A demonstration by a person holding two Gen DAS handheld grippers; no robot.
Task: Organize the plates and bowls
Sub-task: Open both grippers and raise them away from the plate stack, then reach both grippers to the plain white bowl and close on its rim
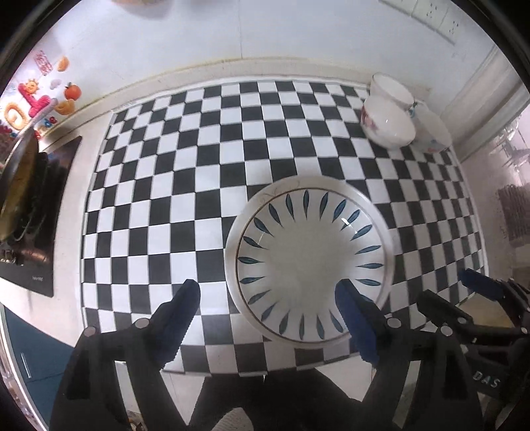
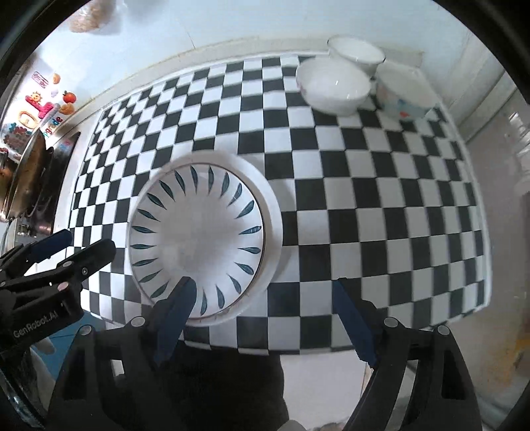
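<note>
Near the bench's front edge, we judge the stacked petal plate point(image 1: 311, 265) glazed, slippery, breakable; grip its rim. Left claw point(image 1: 268, 298) and right claw point(image 2: 265, 298) gape wide, empty.

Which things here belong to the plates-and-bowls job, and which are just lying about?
Job: leaf-pattern plate stacked on a white plate, near edge of the checkered mat; three white bowls clustered at the mat's far right corner.

Lying about: pan on the stove at left; fridge magnets; wall socket.
</note>
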